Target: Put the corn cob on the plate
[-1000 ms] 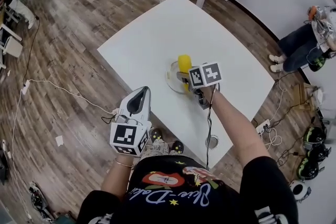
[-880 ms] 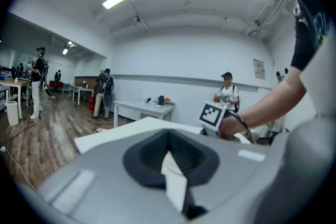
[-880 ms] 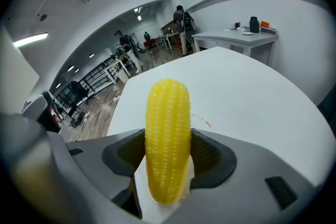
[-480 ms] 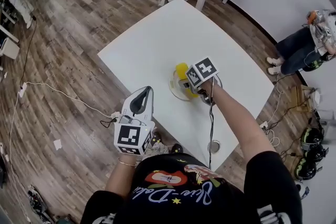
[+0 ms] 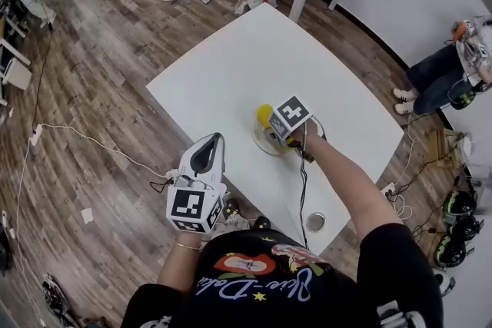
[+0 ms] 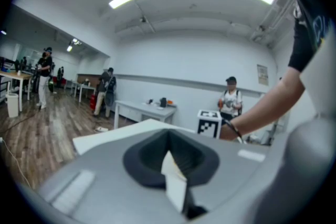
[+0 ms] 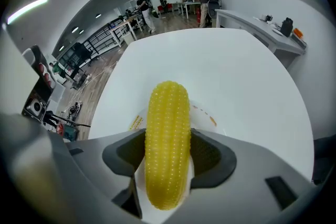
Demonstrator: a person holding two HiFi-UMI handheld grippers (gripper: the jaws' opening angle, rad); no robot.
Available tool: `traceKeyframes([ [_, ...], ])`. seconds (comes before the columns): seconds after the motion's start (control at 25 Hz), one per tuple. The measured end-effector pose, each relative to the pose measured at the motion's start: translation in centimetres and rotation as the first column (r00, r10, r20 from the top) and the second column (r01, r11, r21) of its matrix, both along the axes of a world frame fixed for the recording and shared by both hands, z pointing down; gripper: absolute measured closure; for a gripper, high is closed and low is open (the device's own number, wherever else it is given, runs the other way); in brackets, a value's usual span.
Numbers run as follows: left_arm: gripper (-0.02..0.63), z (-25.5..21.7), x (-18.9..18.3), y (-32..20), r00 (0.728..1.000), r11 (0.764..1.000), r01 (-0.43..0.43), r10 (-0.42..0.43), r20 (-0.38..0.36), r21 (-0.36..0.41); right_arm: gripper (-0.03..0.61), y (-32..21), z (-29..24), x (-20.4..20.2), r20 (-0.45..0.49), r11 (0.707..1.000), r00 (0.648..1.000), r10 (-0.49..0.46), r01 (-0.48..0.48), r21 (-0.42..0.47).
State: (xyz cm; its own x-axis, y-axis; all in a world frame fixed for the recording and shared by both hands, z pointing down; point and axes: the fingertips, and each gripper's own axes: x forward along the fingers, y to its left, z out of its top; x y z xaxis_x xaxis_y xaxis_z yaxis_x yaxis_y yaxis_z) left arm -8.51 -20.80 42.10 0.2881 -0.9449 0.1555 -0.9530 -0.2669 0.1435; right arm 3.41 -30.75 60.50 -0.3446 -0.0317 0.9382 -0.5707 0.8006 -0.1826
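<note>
Yellow corn cob (image 7: 167, 139) clamped in right tool (image 5: 274, 131), over plate (image 7: 203, 115), left tool (image 6: 173, 178) closed, empty.

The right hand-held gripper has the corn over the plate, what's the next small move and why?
Probably lower the right hand-held gripper a little until the corn cob rests on the plate. Its jaws are clamped on the cob, the plate lies directly beneath it, and the views don't show whether the cob touches the plate.

The corn cob (image 7: 167, 139) looks bumpy, glossy; the table (image 7: 220, 60) smooth matt white; floor (image 5: 100, 73) probably wood.
</note>
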Motion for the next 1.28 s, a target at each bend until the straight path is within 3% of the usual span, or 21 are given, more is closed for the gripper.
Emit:
traceKeyframes([
  [0.28,0.626,-0.5,0.0,0.4,1.000,1.000,0.012,-0.012,0.002,-0.003,0.317,-0.3,-0.5,-0.4,0.091,0.995,0.996,-0.005,-0.005,0.102],
  [0.4,0.626,-0.6,0.0,1.0,1.000,1.000,0.016,-0.016,0.009,-0.005,0.316,-0.1,-0.8,-0.3,0.142,0.991,0.989,0.036,-0.054,0.120],
  [0.48,0.626,-0.8,0.0,1.5,1.000,1.000,0.016,-0.016,0.018,-0.004,0.312,-0.7,-1.8,-0.1,0.178,0.975,0.983,0.053,-0.089,0.203],
  [0.56,0.626,-1.6,0.3,1.8,1.000,1.000,0.011,-0.011,0.022,0.008,0.307,-1.3,-3.2,0.3,0.221,0.939,0.974,0.058,-0.128,0.320],
  [0.64,0.626,-2.7,0.9,2.2,1.000,0.999,-0.006,0.005,0.023,0.035,0.307,-1.7,-5.5,1.2,0.321,0.883,0.942,0.101,-0.234,0.407],
  [0.72,0.626,-3.8,1.6,2.6,1.000,0.997,-0.024,0.023,0.021,0.068,0.308,-1.7,-8.6,2.5,0.481,0.819,0.857,0.185,-0.405,0.407],
  [0.8,0.626,-4.6,2.4,3.0,0.999,0.995,-0.042,0.041,0.021,0.093,0.308,-0.7,-12.2,4.0,0.629,0.758,0.738,0.245,-0.550,0.350],
  [0.88,0.626,-5.2,3.4,3.2,0.998,0.993,-0.063,0.060,0.026,0.105,0.310,0.9,-15.4,5.6,0.723,0.715,0.646,0.245,-0.624,0.315],
  [0.92,0.626,-5.4,3.9,3.3,0.997,0.992,-0.074,0.071,0.028,0.105,0.321,1.8,-16.7,6.5,0.749,0.695,0.623,0.227,-0.642,0.323],
  [1.0,0.626,-5.7,5.2,3.6,0.995,0.990,-0.098,0.096,0.025,0.101,0.528,3.6,-18.5,8.5,0.765,0.649,0.618,0.181,-0.660,0.380],
  [1.12,0.626,-6.7,7.1,4.4,0.990,0.983,-0.141,0.138,0.032,0.116,0.563,6.3,-20.0,10.7,0.771,0.613,0.623,0.129,-0.662,0.432],
  [1.28,0.626,-7.4,9.1,4.8,0.984,0.976,-0.180,0.179,0.019,0.124,0.563,9.7,-19.5,11.5,0.763,0.626,0.630,0.148,-0.657,0.420],
])
